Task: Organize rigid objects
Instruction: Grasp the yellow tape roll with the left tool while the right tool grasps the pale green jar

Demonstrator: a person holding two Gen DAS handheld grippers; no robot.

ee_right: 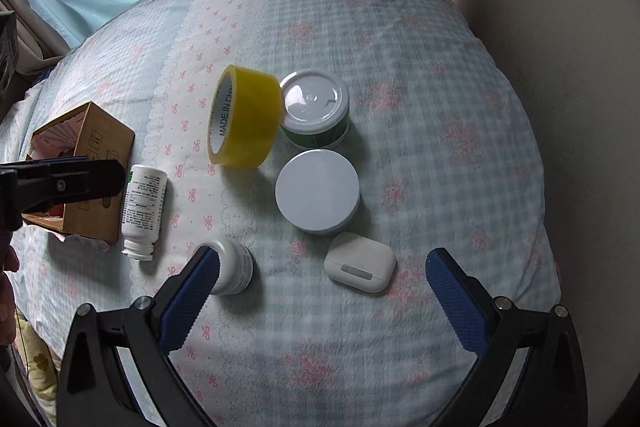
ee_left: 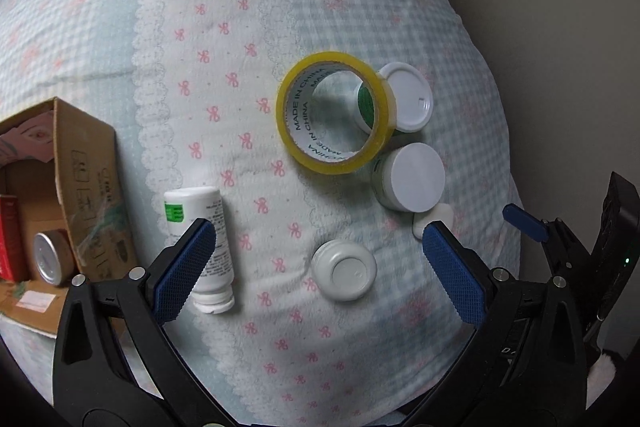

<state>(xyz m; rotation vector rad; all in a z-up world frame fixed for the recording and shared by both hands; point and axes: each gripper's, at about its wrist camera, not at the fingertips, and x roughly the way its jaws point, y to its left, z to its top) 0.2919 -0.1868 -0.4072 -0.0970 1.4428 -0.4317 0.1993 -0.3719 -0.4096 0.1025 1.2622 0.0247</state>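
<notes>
On the quilted bed cover point(ee_right: 420, 75), six loose things lie in a cluster, with a cardboard box point(ee_left: 86, 163) at the left edge already holding a red pack and a tin; both grippers hang above, carrying nothing — the left gripper point(ee_left: 316, 259) with fingers spread wide over a small upright jar point(ee_left: 344, 271), the right gripper point(ee_right: 322, 291) just as wide near the earbud case point(ee_right: 360, 262).

The cover is soft and uneven, so a push from a descending finger could tip the jar; the tape roll point(ee_right: 244, 115) stands on edge, leaning on a green-labelled tub point(ee_right: 314, 109), and may roll if that tub is taken first; the white bottle point(ee_right: 142, 205) lies on its side beside the box — smooth, round, likely to slip.

The flat-lidded tub point(ee_right: 318, 191) sits between tape and case; all look hard, light, mostly white plastic.
</notes>
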